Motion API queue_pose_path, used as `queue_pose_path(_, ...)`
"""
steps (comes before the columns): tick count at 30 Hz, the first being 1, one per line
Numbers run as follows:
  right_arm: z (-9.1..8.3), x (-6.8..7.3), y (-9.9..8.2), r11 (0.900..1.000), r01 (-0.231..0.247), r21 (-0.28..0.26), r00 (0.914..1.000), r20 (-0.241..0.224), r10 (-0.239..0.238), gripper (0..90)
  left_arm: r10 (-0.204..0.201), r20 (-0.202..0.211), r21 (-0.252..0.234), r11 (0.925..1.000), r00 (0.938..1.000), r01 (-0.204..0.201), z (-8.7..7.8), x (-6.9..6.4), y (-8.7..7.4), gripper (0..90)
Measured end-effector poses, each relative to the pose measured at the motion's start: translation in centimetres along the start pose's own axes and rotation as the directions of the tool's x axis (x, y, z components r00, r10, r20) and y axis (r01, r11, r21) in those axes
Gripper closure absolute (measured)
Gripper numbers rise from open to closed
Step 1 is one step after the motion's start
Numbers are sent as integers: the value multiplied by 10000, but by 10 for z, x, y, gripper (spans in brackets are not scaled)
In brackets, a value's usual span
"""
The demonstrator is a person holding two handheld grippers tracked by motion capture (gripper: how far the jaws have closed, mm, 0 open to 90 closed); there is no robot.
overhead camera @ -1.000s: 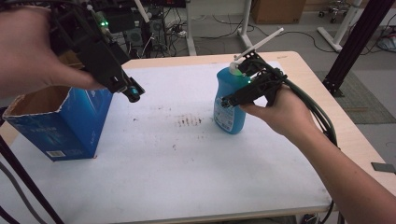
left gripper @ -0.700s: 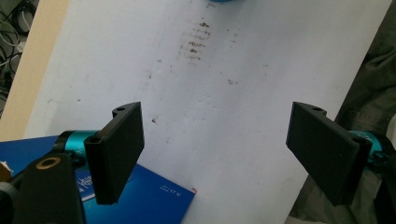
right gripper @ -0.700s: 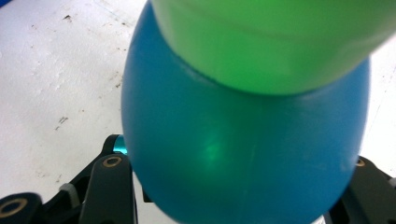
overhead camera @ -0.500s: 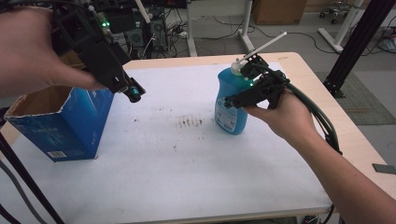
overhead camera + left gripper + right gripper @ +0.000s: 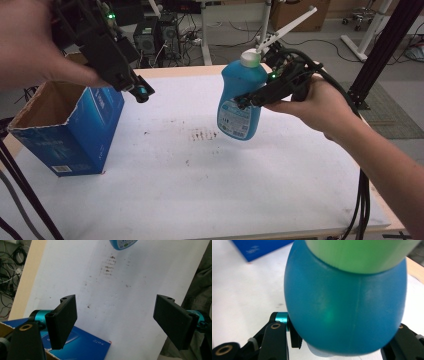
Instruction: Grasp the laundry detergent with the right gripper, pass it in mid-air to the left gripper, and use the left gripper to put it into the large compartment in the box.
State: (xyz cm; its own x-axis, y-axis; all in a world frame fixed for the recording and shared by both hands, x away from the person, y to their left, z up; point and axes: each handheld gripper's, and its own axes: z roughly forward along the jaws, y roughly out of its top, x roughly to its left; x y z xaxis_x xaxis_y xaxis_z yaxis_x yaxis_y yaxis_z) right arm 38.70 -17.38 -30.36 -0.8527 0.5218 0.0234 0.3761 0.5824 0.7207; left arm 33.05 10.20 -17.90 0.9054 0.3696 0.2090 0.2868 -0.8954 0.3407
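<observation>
Since the earlier frames the blue bottle (image 5: 241, 100) has come up off the table and tilted, its base now clear of the white sheet (image 5: 200, 190); before, it stood upright on it. Right gripper (image 5: 257, 97): jaws clamped on the bottle's body, white cap (image 5: 250, 58) uppermost; in the right gripper view the blue body (image 5: 344, 305) sits between both jaws. Left gripper (image 5: 115, 322): jaws spread wide, nothing between them, held above the near corner of the open blue carton (image 5: 65, 125), which stands at the left of the table. Brown stains (image 5: 202, 134) mark the sheet between carton and bottle.

Progress, as judged: pick-up done, bottle airborne and well apart from the carton. Left to do, most likely: carry across and lower into the carton's open top, then release.
</observation>
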Motion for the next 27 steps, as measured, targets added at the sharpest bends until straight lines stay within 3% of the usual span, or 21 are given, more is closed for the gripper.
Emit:
queue_pose_path(3,-5,3,11,9988,494,47,9969,-622,-490,463,212,42,-200,9996,9998,-211,-3,1,3,194)
queue_pose_path(4,-7,4,15,9979,651,19,9945,-817,-648,463,503,232,-345,9982,9985,-495,-6,3,6,194)
queue_pose_path(6,-11,6,22,9958,919,-39,9885,-1202,-917,463,698,401,-624,9958,9968,-672,-9,5,9,194)
queue_pose_path(9,-14,10,30,9925,1223,-87,9808,-1517,-1222,463,1006,530,-833,9919,9935,-960,-12,7,14,194)
queue_pose_path(10,-17,14,38,9878,1550,-157,9715,-1789,-1553,463,1260,741,-1038,9876,9893,-1180,-14,11,18,194)
queue_pose_path(11,-18,16,42,9863,1642,-159,9676,-1918,-1641,463,1487,779,-1116,9839,9858,-1396,-16,13,20,194)
queue_pose_path(17,-21,30,64,9711,2380,-203,9391,-2504,-2354,463,1869,1151,-1483,9744,9756,-1691,-19,22,32,194)
queue_pose_path(19,-21,35,69,9657,2588,-189,9286,-2702,-2541,462,2123,1300,-1569,9689,9685,-1914,-18,23,35,193)
queue_pose_path(20,-21,35,69,9657,2588,-189,9286,-2702,-2541,462,2123,1300,-1569,9689,9685,-1914,-18,23,35,194)
queue_pose_path(22,-19,41,76,9576,2878,-128,9143,-2940,-2787,463,2217,1515,-1594,9672,9633,-1975,-16,23,38,194)
queue_pose_path(27,-14,51,85,9449,3273,-73,8907,-3314,-3111,463,2471,1833,-1571,9628,9515,-2198,-13,25,43,193)
